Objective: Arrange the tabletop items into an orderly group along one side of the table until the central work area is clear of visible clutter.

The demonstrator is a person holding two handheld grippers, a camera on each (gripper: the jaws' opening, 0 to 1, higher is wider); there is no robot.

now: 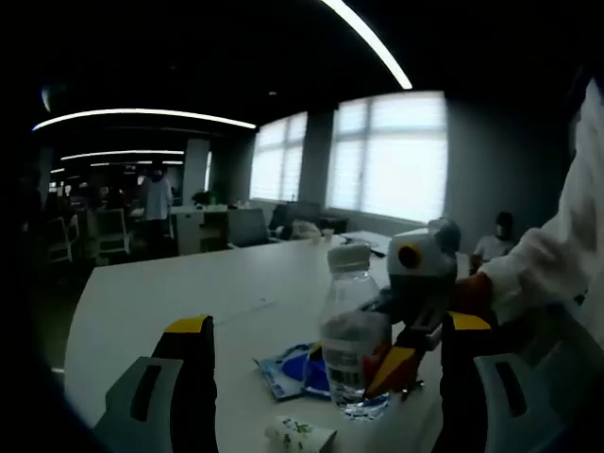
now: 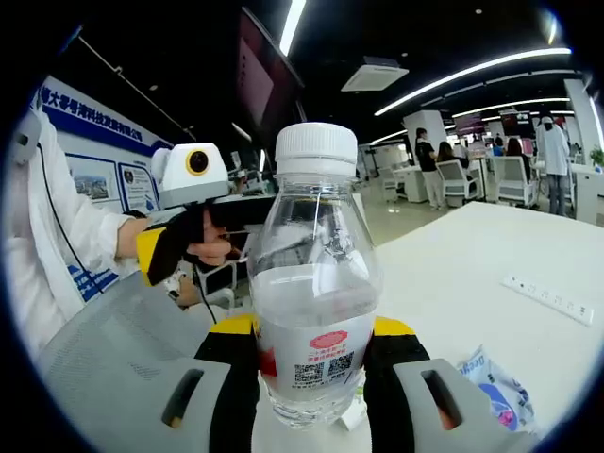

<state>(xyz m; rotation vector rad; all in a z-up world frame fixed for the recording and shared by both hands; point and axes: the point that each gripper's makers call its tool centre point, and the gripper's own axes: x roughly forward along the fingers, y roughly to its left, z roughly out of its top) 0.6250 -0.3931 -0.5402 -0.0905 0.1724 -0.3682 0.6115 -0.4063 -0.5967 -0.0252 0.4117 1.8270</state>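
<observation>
Between the yellow-tipped jaws of the right hand-held gripper (image 2: pixel 311 363), a clear plastic water bottle with a white screw cap (image 2: pixel 314 283) is standing upright, long axis vertical, cap pointing up, base on the white desk (image 2: pixel 472 274); the jaws are pressing against its lower sides, clamped on it. Just beside it, a blue and white crinkled plastic wrapper (image 2: pixel 500 382) is lying flat. Nearest in the left gripper view, the left hand-held gripper (image 1: pixel 326 377) is hovering with jaws wide apart, gripping nothing, with a small white printed packet (image 1: pixel 300 435) lying between them. Farther off, a white power strip (image 2: pixel 549 298) is resting on the desk.
</observation>
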